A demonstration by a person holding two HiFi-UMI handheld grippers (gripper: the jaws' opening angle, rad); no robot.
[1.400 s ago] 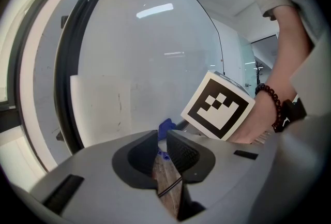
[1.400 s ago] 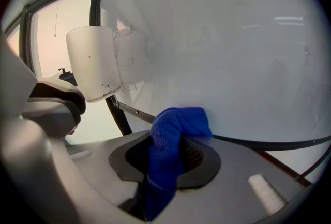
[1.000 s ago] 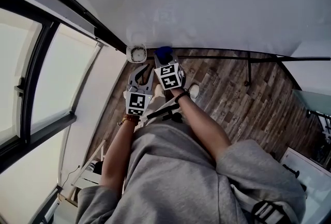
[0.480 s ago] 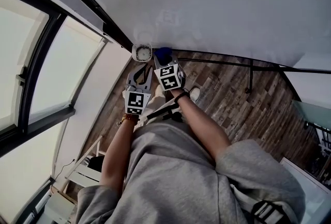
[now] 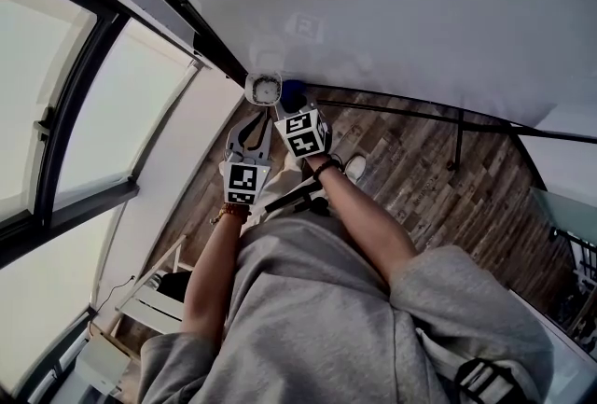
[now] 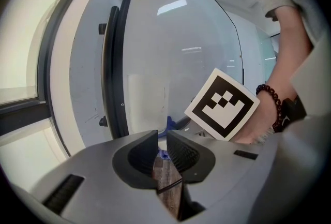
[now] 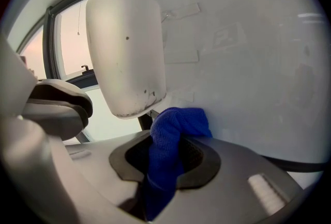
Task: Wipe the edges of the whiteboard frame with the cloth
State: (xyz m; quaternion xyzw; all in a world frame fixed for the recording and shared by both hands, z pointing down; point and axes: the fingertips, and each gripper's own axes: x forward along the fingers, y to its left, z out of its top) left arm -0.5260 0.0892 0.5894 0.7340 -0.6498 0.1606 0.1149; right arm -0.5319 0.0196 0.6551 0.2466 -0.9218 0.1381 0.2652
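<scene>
right gripper [image 7: 165, 154], clamped on the bunched blue knitted cloth [image 7: 175, 127], has crept along the whiteboard's thin black frame [image 6: 114, 107] towards the white rounded corner cap [image 7: 126, 47], so this edge looks nearly wiped; left gripper [image 6: 161, 148] sits almost closed, empty.

Both arms reach forward; left claw [image 6: 162, 141] closed empty, right claw [image 7: 166, 158] clamps cloth [image 7: 181, 120].

Head view: above the person, facing steeply down, whiteboard [image 5: 420, 10] at 12 o'clock, far.
Left gripper view: near, facing the whiteboard frame [image 6: 115, 62] at 10 o'clock.
Right gripper view: close against the whiteboard.
Shared: cloth [image 7: 176, 130], whiteboard.
</scene>
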